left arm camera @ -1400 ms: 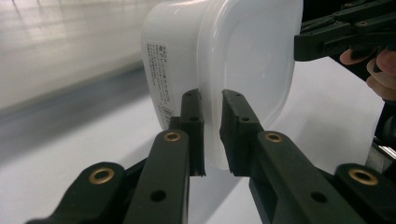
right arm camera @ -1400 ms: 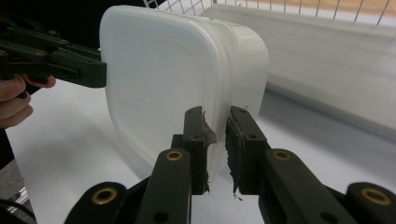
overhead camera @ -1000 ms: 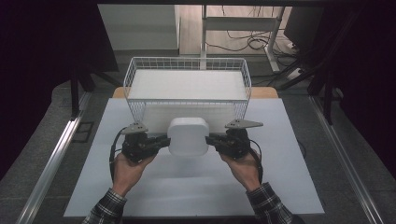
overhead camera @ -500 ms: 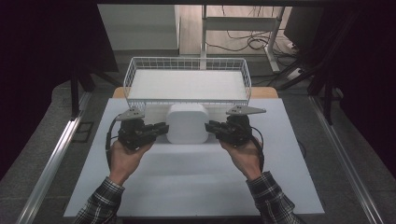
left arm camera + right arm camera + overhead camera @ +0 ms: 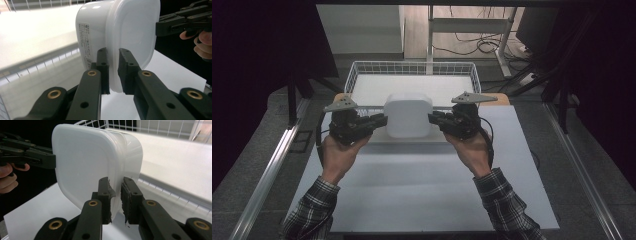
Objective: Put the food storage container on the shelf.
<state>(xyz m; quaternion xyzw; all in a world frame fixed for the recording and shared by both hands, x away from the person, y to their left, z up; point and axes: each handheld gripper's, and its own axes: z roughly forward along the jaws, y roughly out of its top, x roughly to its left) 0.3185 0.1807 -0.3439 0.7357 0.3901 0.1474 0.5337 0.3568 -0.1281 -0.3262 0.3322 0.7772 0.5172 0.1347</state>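
Note:
A white plastic container with a lid [image 5: 408, 115] hangs in the air over the near rim of the wire basket [image 5: 357, 70]. My left gripper [image 5: 383, 120] is shut on its left lid rim, and my right gripper [image 5: 432, 118] is shut on its right rim. In the left gripper view the container [image 5: 110, 32] shows a printed label on its side, with the gripper [image 5: 113, 71] pinching the lid edge. The right gripper view has the container [image 5: 95, 162] held the same way by that gripper [image 5: 115, 200], with the other gripper's jaws at its far side.
The white wire basket stands at the back of the white table top [image 5: 422, 190], its white floor bare. Metal rails [image 5: 267, 175] run along both sides of the table. Dark curtains and cables lie beyond the basket.
Both grippers have carried the container away from me and upward, from the table's middle to above the basket's near rim. Both stay shut on it.

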